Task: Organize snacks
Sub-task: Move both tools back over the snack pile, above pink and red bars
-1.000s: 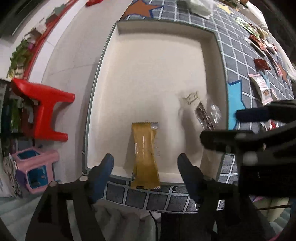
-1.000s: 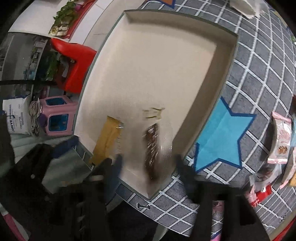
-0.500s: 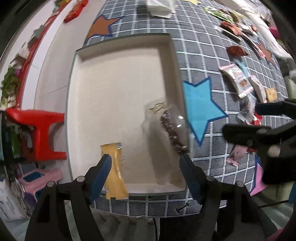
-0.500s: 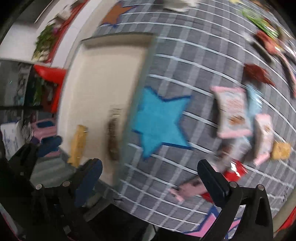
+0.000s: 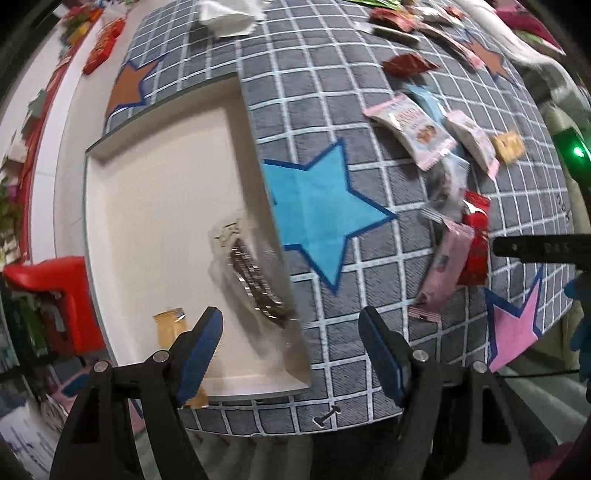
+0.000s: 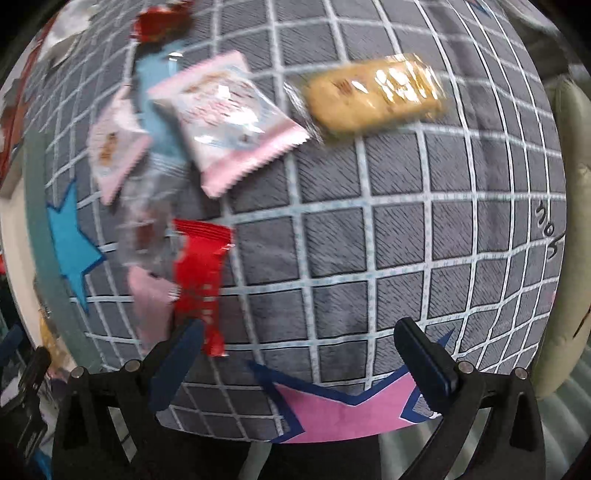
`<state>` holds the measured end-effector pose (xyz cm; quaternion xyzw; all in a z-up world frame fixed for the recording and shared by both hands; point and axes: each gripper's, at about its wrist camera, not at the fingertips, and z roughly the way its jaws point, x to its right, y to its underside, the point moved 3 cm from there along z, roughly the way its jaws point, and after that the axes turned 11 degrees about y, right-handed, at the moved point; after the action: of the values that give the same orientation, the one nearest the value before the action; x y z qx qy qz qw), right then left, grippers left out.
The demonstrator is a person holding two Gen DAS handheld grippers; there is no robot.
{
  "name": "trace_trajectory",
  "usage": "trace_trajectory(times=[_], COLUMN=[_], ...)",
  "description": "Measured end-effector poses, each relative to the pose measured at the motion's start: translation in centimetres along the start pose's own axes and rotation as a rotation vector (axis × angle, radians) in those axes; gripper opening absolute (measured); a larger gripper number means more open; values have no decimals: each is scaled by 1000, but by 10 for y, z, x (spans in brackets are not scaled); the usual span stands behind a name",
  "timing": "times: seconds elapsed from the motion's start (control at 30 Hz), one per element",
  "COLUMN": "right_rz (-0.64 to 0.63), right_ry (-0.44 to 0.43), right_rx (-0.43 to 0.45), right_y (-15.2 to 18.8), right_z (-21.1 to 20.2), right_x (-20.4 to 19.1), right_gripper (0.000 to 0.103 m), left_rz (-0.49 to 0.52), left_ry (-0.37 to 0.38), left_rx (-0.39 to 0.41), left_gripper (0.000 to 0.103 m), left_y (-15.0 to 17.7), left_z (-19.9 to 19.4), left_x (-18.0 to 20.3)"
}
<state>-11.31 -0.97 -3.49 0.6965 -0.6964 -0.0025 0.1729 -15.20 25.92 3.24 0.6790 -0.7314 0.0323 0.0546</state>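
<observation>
A white tray [image 5: 147,177] lies on the grey checked cloth. It holds a clear packet of dark cookies [image 5: 255,273] by its right wall and a yellow bar [image 5: 170,328] at its near edge. My left gripper [image 5: 291,339] is open and empty over the tray's near right corner. My right gripper [image 6: 303,354] is open and empty above the cloth. In front of it lie a red packet [image 6: 199,277], a pink packet [image 6: 229,118], a golden biscuit pack [image 6: 373,96] and a pink bar [image 6: 147,302]. The same pile shows in the left wrist view [image 5: 454,229].
More snacks lie at the cloth's far side: a dark red packet [image 5: 406,64] and a white bag [image 5: 229,14]. A blue star [image 5: 317,206] and a pink star [image 6: 343,410] mark the cloth. A red stool [image 5: 48,288] stands left, below the table edge.
Both grippers have swung right, away from the tray. The right one has left the clear cookie packet in the tray and now faces the loose snacks.
</observation>
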Motion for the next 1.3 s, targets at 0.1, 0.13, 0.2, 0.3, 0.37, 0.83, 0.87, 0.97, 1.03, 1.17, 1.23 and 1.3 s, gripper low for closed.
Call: trace_trajectory(times=[0.1, 0.13, 0.2, 0.3, 0.37, 0.83, 0.87, 0.97, 1.03, 1.17, 1.23, 1.3], right_rz=[-7, -10, -24, -43, -46, -87, -83, -30, 10, 25, -6, -28], right_ry=[-22, -28, -33, -36, -41, 34, 47, 45, 33, 24, 30, 34], right_rx=[12, 18, 30, 36, 33, 82, 85, 84, 75, 70, 72, 70], right_y=[-2, -6, -9, -14, -19, -17, -18, -20, -21, -20, -20, -20], right_z=[4, 3, 2, 4, 2, 15, 17, 22, 25, 31, 31, 32], right_x=[-3, -5, -13, -21, -29, -61, -61, -45, -30, -10, -9, -13], right_gripper=[103, 103, 103, 103, 103, 103, 103, 103, 103, 103, 103, 103], left_rz=[27, 32, 44, 56, 59, 106, 105, 102, 106, 113, 121, 125], left_ry=[-8, -12, -20, -32, -39, -53, -48, -20, -12, 17, 26, 28], left_rx=[-17, -21, -33, -46, -51, -93, -98, -112, -118, -128, -132, -132], left_gripper=[79, 79, 79, 79, 79, 79, 79, 79, 79, 79, 79, 79], left_y=[5, 5, 7, 9, 10, 0, -1, -5, -9, -19, -24, -28], left_z=[0, 0, 0, 1, 1, 10, 11, 16, 19, 30, 37, 42], left_x=[14, 15, 19, 20, 19, 32, 35, 48, 59, 83, 96, 106])
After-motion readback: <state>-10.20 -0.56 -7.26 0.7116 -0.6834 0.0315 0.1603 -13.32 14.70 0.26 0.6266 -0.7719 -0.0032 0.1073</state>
